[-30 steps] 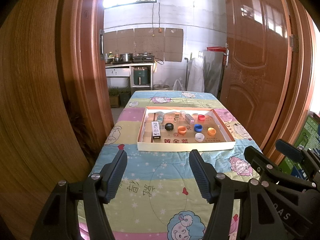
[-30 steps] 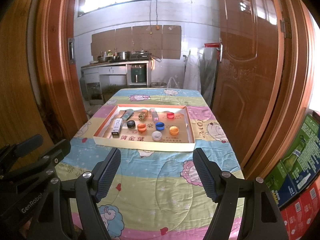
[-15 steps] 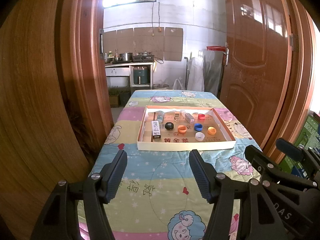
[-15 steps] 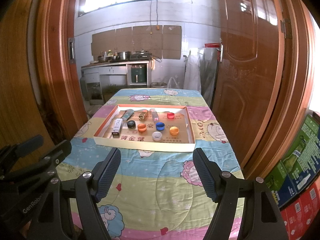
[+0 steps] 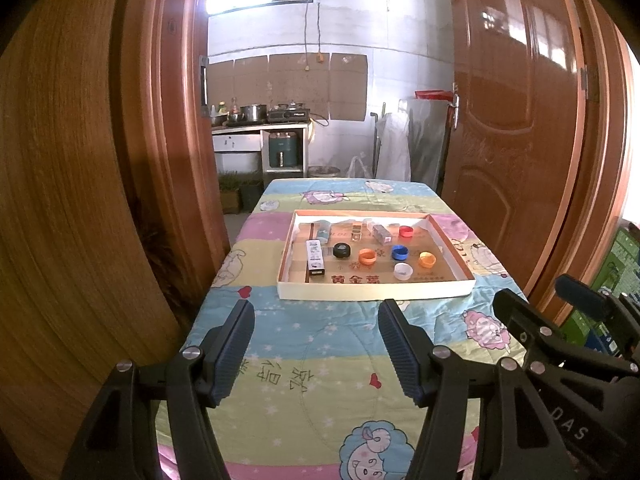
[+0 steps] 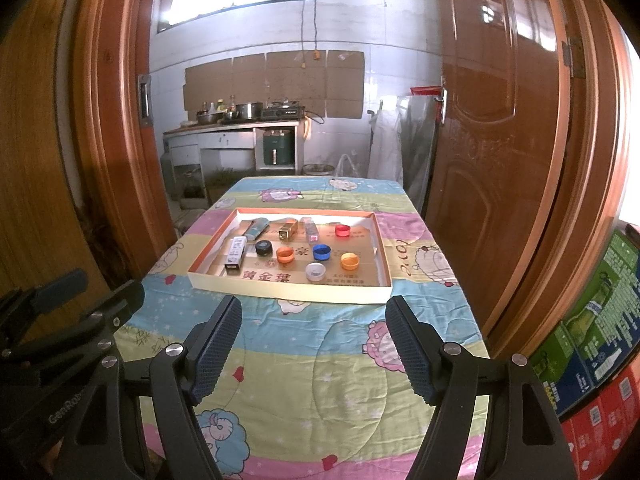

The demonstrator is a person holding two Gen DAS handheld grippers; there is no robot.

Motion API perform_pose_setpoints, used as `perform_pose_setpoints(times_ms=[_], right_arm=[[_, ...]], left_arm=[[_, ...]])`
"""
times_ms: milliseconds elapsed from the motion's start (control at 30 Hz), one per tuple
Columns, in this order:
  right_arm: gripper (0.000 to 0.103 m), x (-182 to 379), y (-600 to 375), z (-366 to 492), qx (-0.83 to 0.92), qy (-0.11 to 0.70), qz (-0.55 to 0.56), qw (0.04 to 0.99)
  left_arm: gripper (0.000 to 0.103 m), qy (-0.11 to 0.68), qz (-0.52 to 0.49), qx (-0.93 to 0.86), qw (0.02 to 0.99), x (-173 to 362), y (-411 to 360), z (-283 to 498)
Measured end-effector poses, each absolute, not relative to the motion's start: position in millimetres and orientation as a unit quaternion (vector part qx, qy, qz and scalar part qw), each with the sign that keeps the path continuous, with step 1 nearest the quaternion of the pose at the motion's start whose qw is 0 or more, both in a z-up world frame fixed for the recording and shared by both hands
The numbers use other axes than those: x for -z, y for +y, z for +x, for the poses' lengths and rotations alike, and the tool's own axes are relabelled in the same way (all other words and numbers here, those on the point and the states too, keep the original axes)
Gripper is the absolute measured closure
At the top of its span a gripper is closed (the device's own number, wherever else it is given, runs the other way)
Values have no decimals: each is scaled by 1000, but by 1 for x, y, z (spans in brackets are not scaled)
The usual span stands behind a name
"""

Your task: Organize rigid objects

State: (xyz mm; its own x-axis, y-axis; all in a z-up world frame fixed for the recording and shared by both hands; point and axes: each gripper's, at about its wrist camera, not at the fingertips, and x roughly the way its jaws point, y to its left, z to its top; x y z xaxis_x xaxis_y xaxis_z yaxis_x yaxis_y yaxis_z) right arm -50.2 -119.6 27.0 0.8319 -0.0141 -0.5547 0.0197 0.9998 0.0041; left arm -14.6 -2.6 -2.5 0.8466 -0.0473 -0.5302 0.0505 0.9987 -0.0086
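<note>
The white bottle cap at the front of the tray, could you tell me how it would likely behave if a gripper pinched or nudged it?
The white bottle cap looks small and hollow, so probably light and stiff. Sitting flat, open side up, it would likely slide on the tray rather than roll.

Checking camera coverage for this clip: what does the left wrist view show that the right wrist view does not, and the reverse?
Only the left wrist view shows the left gripper head-on, jaws apart and empty, with the other gripper's body at its lower right edge. Only the right wrist view shows the right gripper head-on, also open and empty, plus stacked printed cartons beside the door. Both show the shallow tray on the patterned tablecloth, holding coloured bottle caps and small boxes, untouched.
</note>
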Motion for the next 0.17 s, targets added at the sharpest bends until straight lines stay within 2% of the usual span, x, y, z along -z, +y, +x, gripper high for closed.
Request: perform_pose_setpoints(times_ms=[167], right_arm=[[27, -27, -118, -50, 8, 291, 5, 957]], left_arm=[[38, 275, 2, 24, 961, 3, -3, -18]])
